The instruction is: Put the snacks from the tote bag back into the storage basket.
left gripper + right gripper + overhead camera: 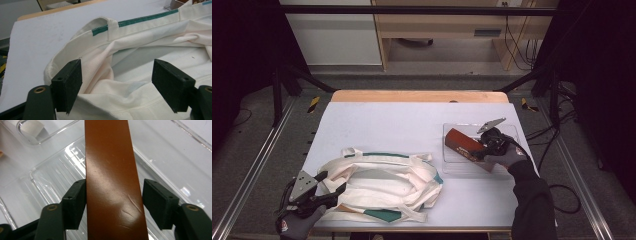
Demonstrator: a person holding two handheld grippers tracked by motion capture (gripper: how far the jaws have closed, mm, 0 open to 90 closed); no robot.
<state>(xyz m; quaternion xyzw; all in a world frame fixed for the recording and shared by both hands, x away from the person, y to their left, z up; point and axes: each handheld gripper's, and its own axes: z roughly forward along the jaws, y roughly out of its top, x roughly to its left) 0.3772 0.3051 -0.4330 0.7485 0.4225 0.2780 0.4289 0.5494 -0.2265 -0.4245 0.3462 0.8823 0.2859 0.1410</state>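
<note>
- Brown box (pixel 113 182) lies in the clear tray (pixel 504 131) near the table's right edge, one end pointing at the tray's far-left corner.
- Right gripper (pixel 486 150) straddles the box – left pad touching or all but touching its side, right pad with a sliver of gap. Not clamped; I'd call it released around the box.
- Risk: lift now and the box stays behind or pivots on the one pad that touches. Cause – no squeeze yet.
- Risk: the glossy, already dented face suggests thin card; hard closing could crush it or let it slide out.
- Risk: the tray looks light; dragging the box sideways could shift it toward the table's right edge.
- Tote bag (pixel 387 182) sits at the table's near-left, mouth facing the left gripper (pixel 117 82).
- Left gripper's jaws stand wide, bag rim between them, nothing pinched – cloth can slump and shut the mouth before the box arrives.
</note>
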